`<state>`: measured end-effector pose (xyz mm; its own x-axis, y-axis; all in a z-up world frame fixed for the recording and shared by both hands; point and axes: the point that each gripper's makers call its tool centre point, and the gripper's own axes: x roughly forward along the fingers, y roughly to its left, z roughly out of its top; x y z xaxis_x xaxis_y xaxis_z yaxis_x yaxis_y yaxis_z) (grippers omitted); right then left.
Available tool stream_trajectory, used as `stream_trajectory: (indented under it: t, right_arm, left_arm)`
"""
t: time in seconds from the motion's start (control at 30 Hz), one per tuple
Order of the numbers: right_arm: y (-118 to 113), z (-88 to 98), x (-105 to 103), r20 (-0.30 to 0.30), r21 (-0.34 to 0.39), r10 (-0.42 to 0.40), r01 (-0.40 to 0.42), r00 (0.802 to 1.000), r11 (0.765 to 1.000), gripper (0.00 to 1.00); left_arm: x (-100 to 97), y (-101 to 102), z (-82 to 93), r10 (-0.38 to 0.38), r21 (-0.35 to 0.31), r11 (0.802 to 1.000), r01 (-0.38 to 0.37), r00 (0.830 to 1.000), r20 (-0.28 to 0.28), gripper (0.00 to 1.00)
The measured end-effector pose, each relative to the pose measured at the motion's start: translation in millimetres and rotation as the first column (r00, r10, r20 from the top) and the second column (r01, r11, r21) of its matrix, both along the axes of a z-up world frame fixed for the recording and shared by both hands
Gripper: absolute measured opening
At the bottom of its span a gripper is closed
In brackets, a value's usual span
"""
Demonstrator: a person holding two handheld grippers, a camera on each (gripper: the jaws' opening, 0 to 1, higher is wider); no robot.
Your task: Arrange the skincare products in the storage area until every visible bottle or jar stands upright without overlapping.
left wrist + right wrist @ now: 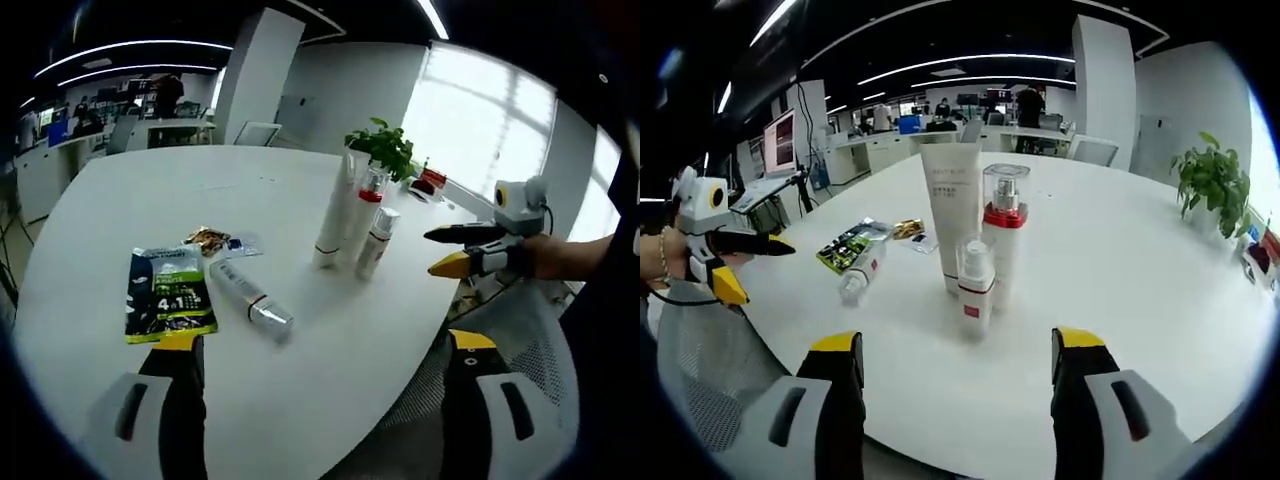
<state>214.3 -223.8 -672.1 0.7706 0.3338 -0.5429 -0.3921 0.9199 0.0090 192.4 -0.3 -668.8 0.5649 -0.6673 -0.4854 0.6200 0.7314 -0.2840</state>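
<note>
Your left gripper (320,345) and right gripper (955,345) both hang with jaws spread, empty, at the near edge of the table (1120,260). Just past your right one, three bottles stand together: small pump (975,288), red-collared pump (1003,232), tall tube (952,205). Further left a tube (250,299) lies flat beside a sachet (168,292); plant (1212,180) at the far edge.

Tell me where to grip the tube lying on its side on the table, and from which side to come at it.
Grip the lying tube across its white mid-body, probably coming from above with the jaws straddling its width. It lies flat, apart from the green packet and the three upright bottles. The silver cap end tapers and looks slippery, so the wider body likely holds better.
</note>
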Motion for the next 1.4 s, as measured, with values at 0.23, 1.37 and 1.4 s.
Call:
stream_trajectory:
  t: [0.23,1.37,1.4]
  right_arm:
    - [4,8.9,-5,0.003,0.030,-0.003,0.003,1.000,1.000,0.77]
    - [9,0.2,-11,-0.023,-0.031,0.026,-0.027,0.999,0.999,0.74]
    - [9,0.7,-11,-0.020,-0.030,0.026,-0.026,0.999,0.999,0.74]
  left_arm:
    - [-5.6,25,10.4,0.052,-0.013,0.999,-0.052,0.999,0.009,0.98]
    - [15.8,6,-13.7,0.112,0.021,0.994,-0.110,0.992,-0.064,0.96]
    - [19.5,4,-15.9,0.108,0.039,0.994,-0.106,0.993,-0.051,0.96]
